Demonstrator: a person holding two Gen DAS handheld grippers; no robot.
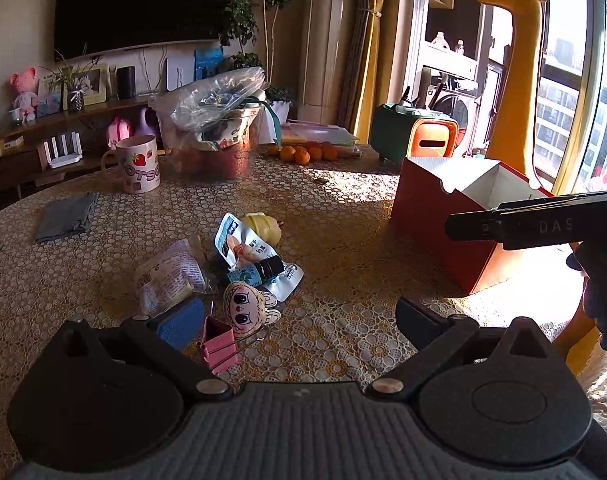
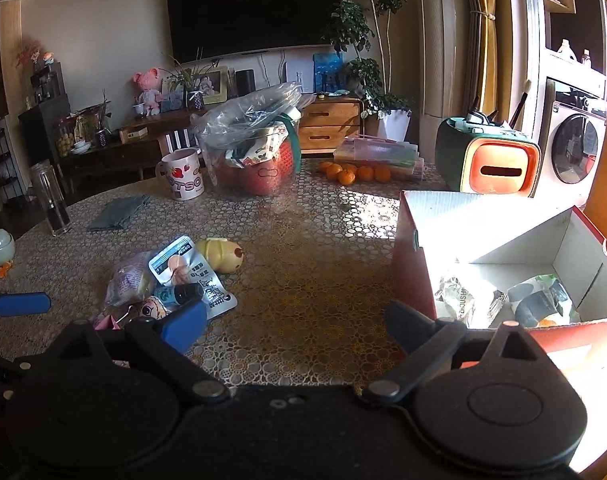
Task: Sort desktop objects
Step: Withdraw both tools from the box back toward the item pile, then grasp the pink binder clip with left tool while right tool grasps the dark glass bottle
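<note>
A: Item one, left side?
B: Left gripper [image 1: 291,320], jaws standing open, nothing between them, hanging over a heap on the tabletop [image 1: 343,216]: pink binder clip [image 1: 219,344], cartoon-face charm [image 1: 245,308], small dark dropper bottle [image 1: 259,270], white sachet [image 1: 239,242], clear snack packet [image 1: 169,276], yellow squishy toy [image 1: 261,226].
A: Centre?
B: Bare lace-patterned tabletop, sunlight falling across it.
A: Right?
B: Right gripper [image 2: 295,320], jaws also spread wide and empty, sitting beside the red cardboard box [image 2: 413,264], which is holding wrapped packets [image 2: 463,300].
</note>
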